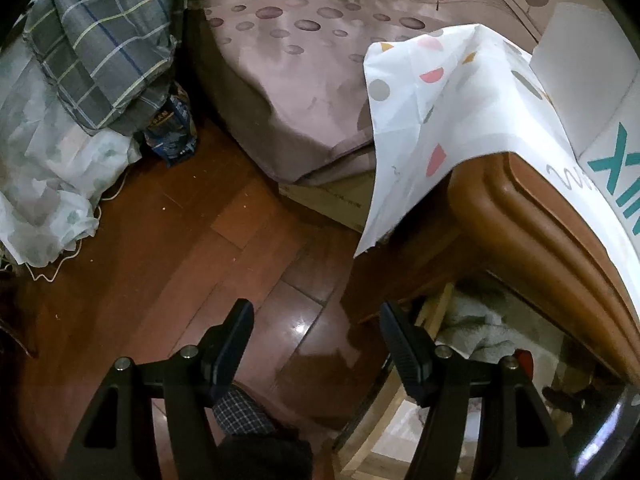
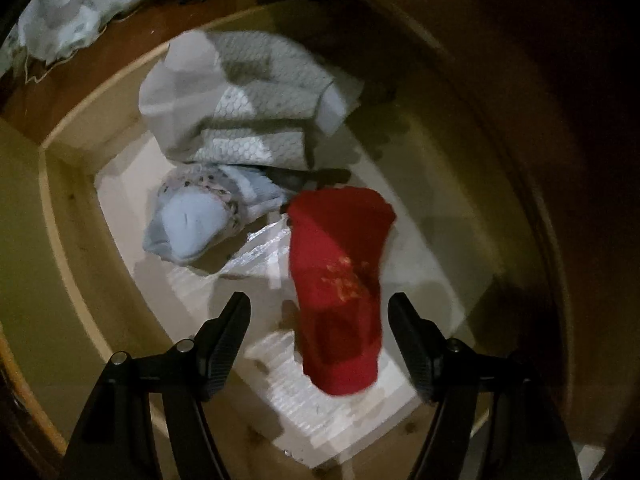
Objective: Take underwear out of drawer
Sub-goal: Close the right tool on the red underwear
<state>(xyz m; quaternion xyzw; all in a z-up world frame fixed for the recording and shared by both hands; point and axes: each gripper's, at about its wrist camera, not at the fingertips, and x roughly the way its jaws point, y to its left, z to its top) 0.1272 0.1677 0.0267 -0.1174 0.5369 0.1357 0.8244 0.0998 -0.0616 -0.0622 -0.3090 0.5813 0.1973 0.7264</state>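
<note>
The right gripper (image 2: 319, 304) hangs in the drawer (image 2: 68, 216), jaws spread around the red underwear (image 2: 340, 264) mid-drawer, not touching it. Grey cloth (image 2: 248, 108) fills the far end, a blue piece (image 2: 200, 216) beside it. The left gripper (image 1: 316, 312), spread and empty, hangs over the floor (image 1: 168, 264) beside the cabinet (image 1: 532, 216).

Left claw (image 1: 316, 344) points steeply down, jaws apart, holding nothing; right claw (image 2: 320, 340) points down too, jaws parted.

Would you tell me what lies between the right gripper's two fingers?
In the right wrist view, the red garment lies in the drawer between the right gripper's parted fingers.
</note>
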